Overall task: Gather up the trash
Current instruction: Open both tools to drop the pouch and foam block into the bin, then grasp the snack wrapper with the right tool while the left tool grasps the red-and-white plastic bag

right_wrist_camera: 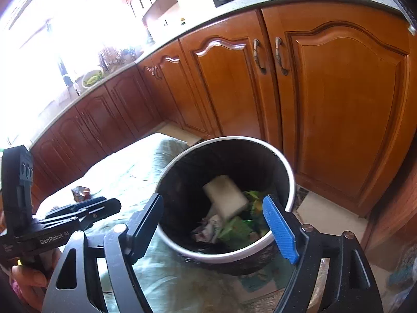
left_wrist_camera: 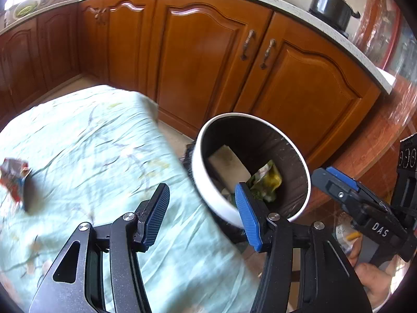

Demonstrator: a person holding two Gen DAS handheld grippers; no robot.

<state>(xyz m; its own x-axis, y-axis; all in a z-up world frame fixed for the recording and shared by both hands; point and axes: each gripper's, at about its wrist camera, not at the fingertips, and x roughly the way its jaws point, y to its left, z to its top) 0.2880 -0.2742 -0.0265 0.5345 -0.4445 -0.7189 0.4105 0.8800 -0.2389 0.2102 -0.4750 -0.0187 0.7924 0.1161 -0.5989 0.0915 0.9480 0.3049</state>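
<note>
Holding crumpled wrappers, white-rimmed dark bin (right_wrist_camera: 286,172)

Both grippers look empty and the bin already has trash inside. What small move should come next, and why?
Probably swing the left gripper toward the red wrapper lying on the pale green cloth. It seems to be the only loose trash in view outside the bin, and both the left gripper and the right gripper are open with nothing between the fingers. The left one looks nearer to it.
</note>
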